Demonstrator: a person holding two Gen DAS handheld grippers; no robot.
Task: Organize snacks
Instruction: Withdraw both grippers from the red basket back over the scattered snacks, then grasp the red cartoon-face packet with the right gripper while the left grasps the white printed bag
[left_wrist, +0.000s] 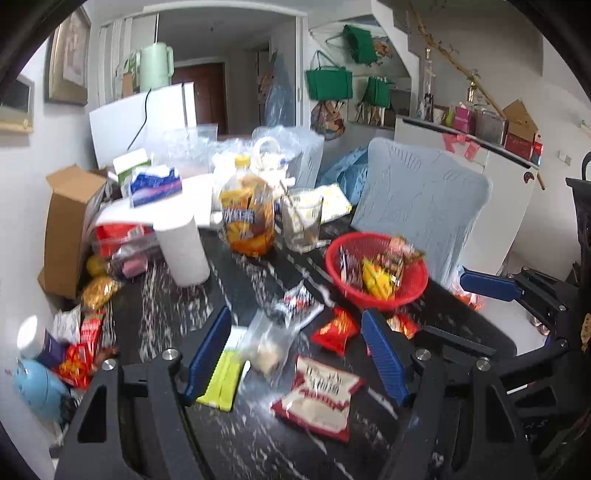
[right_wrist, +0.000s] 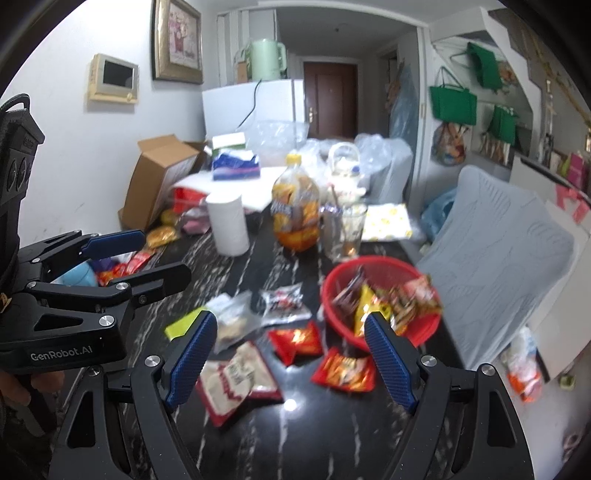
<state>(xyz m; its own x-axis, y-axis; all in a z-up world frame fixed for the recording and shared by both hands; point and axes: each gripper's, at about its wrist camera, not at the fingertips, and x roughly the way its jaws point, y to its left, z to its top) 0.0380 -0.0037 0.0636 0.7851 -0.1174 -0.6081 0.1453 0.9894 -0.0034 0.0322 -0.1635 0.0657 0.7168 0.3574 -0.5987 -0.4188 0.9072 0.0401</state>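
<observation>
We hold two claws over a dark, white-veined desk (left_wrist: 229, 291) strewn with snacks. Our left claw (left_wrist: 295, 350) stands spread with nothing between its blue pads; under it lie a clear bag (left_wrist: 269, 343) with something pale inside and, toward the desk's near edge, a yellow-green packet (left_wrist: 219, 384). Just beside these, nearer the near edge, lies a red-and-white packet (left_wrist: 317, 398), and beyond it a small red packet (left_wrist: 334, 328) and a black-and-white wrapper (left_wrist: 295, 299). Our right claw (right_wrist: 291, 354) is also spread and empty, hanging above the same red-and-white packet (right_wrist: 236, 376), with two red packets (right_wrist: 295, 341) (right_wrist: 345, 369) lying flat between its pads in the right wrist view. The red basket (left_wrist: 340, 266) sits toward the desk's right edge, already holding several wrapped snacks (left_wrist: 376, 273) piled loosely in it, some leaning over its rim. Toward the far edge stand a white paper roll (left_wrist: 183, 251), an orange bottle (left_wrist: 247, 218) with a yellow cap, and a clear glass (left_wrist: 301, 218) with a stick in it. Along the left edge we see more packets (left_wrist: 79, 350), an open cardboard box (left_wrist: 68, 229) tipped on its side, and a pale blue rounded thing (left_wrist: 38, 387) at the near left corner. A pale blue chair (left_wrist: 421, 199) stands by the desk's right edge, behind the basket.
</observation>
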